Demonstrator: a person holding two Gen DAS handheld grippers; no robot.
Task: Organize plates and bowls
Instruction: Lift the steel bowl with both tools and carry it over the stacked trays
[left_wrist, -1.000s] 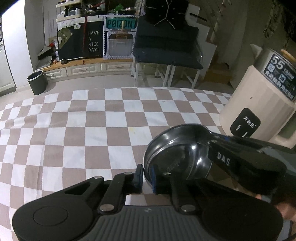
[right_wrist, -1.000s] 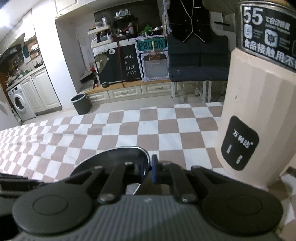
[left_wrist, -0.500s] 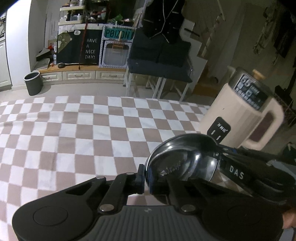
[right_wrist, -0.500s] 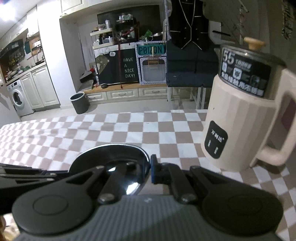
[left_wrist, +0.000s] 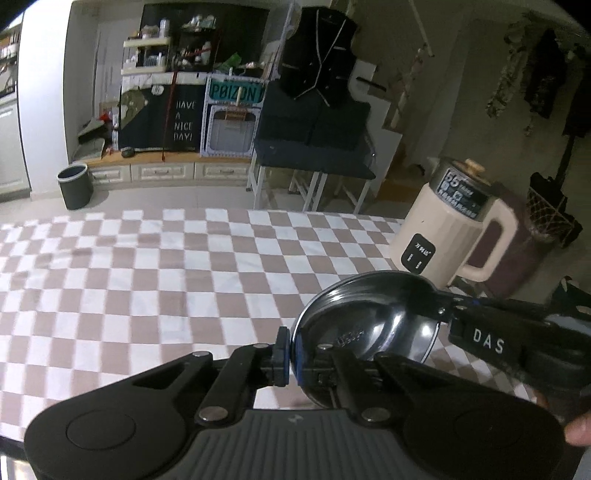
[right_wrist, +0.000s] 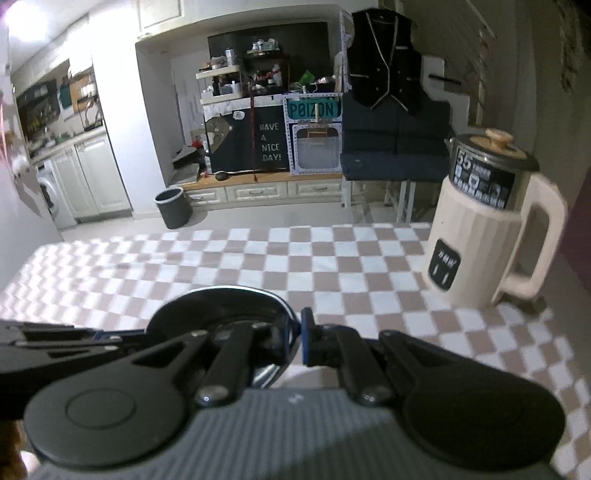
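Both tools (left_wrist: 291, 356) (right_wrist: 297, 341) clamped, angled downward

**One bowl, two grippers, one kettle**

One shiny steel bowl (left_wrist: 369, 325) is in sight, and no second dish with it. Two grippers are up: the left gripper (left_wrist: 291, 356) and the right gripper (right_wrist: 297, 341), each with two jaws. One cream electric kettle (right_wrist: 484, 229) stands on the desk (left_wrist: 155, 280), which wears one checked cloth. Beyond it, on the floor, I count one dark waste bin (right_wrist: 173, 206), and along the far left wall one washing machine (right_wrist: 46, 194).
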